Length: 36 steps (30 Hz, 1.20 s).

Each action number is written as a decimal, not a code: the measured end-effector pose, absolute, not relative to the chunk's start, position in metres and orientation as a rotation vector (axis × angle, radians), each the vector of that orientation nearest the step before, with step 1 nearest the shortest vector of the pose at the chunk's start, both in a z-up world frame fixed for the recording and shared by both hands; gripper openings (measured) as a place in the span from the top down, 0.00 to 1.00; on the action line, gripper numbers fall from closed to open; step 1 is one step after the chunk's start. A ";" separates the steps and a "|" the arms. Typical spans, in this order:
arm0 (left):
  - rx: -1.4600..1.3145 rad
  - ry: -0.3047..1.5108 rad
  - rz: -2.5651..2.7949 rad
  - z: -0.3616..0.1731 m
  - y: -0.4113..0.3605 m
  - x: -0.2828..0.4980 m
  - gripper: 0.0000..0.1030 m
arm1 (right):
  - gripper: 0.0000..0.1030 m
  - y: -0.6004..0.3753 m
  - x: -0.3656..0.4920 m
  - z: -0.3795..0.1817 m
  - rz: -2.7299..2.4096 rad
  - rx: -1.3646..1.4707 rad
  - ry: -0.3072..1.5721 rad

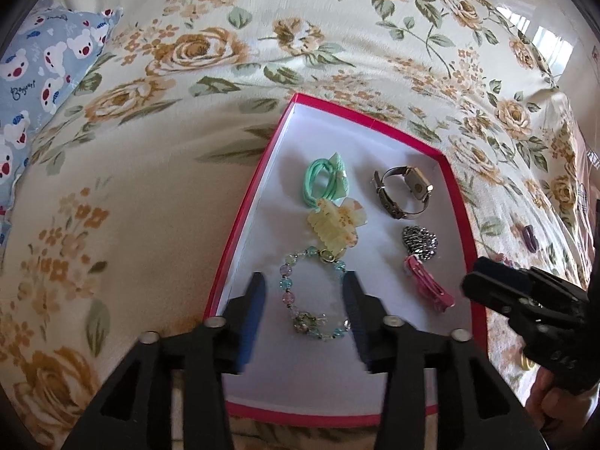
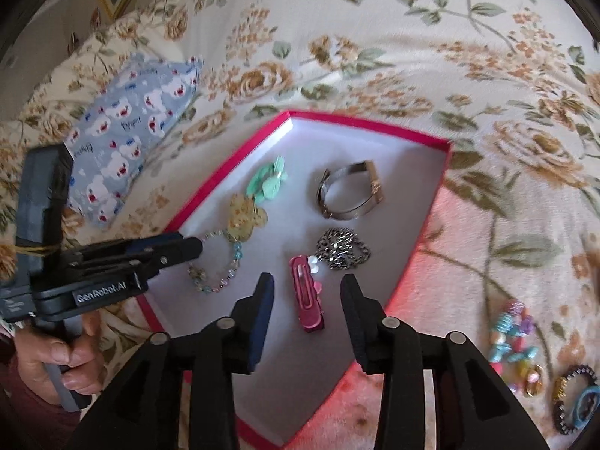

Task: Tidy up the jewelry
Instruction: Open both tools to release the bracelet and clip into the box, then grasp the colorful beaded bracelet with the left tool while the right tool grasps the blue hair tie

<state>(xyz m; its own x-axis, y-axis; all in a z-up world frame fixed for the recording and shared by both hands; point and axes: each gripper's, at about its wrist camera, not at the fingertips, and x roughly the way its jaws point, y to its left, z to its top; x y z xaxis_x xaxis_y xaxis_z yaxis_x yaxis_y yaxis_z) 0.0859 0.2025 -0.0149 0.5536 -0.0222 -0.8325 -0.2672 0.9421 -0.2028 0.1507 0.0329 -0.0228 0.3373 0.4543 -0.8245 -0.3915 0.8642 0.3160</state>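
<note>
Red-rimmed box [image 1: 459,202] on floral bed, both tools released — left tool [image 1: 305,292] over beaded bracelet [image 1: 311,292], right tool [image 2: 307,296] over pink clip [image 2: 307,300] — loose trinkets [image 2: 515,341] only in right view.

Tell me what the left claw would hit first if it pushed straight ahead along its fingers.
Most likely the beaded bracelet: it lies on the floor of the red box between the open fingers of the left claw. Just beyond it sits the yellow hair clip. Depth is hard to judge here.
</note>
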 end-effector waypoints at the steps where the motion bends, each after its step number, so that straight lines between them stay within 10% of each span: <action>1: -0.324 0.971 0.145 -0.012 0.201 0.084 0.51 | 0.56 0.026 0.148 -0.017 0.545 0.081 1.085; 8: -0.320 0.946 0.136 0.006 0.186 0.070 0.35 | 0.46 -0.018 0.133 0.005 0.482 0.149 1.039; 36: -0.158 0.975 -0.097 0.026 0.072 0.092 0.34 | 0.46 -0.177 0.071 0.018 0.152 0.230 1.004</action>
<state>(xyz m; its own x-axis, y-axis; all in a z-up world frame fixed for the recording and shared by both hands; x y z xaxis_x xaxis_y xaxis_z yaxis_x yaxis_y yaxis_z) 0.0922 0.0716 0.0256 0.5579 -0.1528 -0.8157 0.0114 0.9842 -0.1766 0.0705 -0.1769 0.0181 0.5293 0.2314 -0.8163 -0.0211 0.9654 0.2600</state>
